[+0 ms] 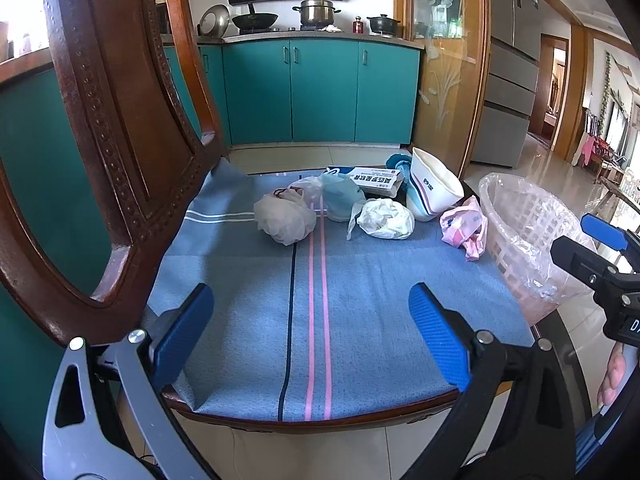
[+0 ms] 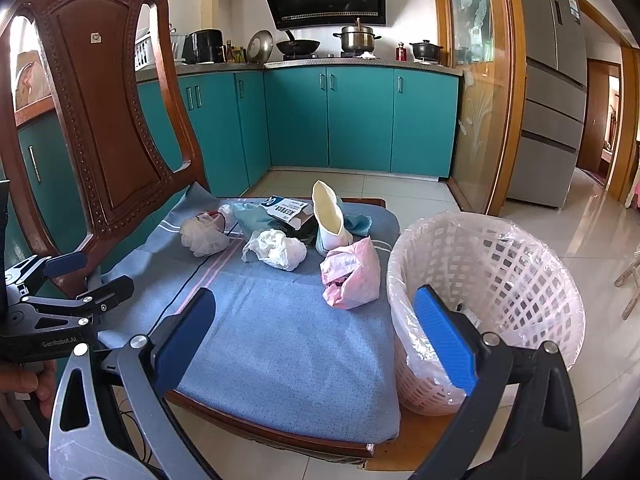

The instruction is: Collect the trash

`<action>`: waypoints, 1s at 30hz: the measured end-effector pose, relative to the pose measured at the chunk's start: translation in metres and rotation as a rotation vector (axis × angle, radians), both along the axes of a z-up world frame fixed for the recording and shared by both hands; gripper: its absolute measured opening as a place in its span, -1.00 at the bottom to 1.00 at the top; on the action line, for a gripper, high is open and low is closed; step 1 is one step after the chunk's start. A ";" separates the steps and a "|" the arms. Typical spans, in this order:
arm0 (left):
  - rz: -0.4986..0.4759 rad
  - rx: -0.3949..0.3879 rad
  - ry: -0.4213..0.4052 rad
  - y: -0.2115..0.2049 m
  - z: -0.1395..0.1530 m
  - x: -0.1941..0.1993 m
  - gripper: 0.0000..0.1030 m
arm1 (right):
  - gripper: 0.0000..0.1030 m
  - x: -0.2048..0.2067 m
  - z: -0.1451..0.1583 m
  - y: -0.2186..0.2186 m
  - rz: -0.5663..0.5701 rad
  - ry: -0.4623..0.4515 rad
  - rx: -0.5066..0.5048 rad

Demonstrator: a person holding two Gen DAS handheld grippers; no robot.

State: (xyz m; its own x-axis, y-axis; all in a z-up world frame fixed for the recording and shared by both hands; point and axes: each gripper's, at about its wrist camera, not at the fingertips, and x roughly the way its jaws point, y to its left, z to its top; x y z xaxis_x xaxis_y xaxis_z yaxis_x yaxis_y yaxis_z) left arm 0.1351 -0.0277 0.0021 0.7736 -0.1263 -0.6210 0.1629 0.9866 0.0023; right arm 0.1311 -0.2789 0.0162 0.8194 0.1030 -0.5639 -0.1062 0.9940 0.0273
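Observation:
Trash lies at the far end of a blue towel (image 1: 260,304) (image 2: 280,340) on a wooden chair seat: a white mesh ball (image 1: 285,220) (image 2: 202,236), a crumpled white bag (image 1: 386,219) (image 2: 276,249), a pink bag (image 1: 466,226) (image 2: 352,276), a teal bag (image 1: 342,196), a printed carton (image 1: 368,179) (image 2: 286,210) and a white paper bowl (image 1: 434,188) (image 2: 330,216). A white lattice bin (image 1: 528,236) (image 2: 484,304) with a clear liner stands at the seat's right. My left gripper (image 1: 310,332) is open above the near towel. My right gripper (image 2: 316,340) is open, its right finger over the bin's rim.
The carved wooden chair back (image 1: 100,120) (image 2: 100,120) rises on the left. Teal kitchen cabinets (image 1: 320,88) (image 2: 360,116) stand behind, with pots on the counter. A grey fridge (image 2: 552,100) and tiled floor (image 2: 560,232) lie to the right. A hand (image 1: 612,376) holds the right gripper.

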 end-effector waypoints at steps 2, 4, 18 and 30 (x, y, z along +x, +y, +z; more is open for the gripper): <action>-0.002 0.002 0.002 -0.001 -0.001 0.000 0.90 | 0.90 0.000 0.000 0.000 -0.001 0.000 0.000; -0.003 0.001 0.002 -0.001 0.000 0.000 0.90 | 0.90 0.000 0.000 0.000 -0.001 0.000 0.000; -0.015 0.005 0.009 -0.004 -0.002 -0.001 0.90 | 0.90 0.001 0.000 0.001 0.001 0.004 -0.005; -0.022 -0.002 0.011 -0.006 -0.003 0.000 0.90 | 0.89 0.052 -0.011 0.014 -0.042 0.000 -0.156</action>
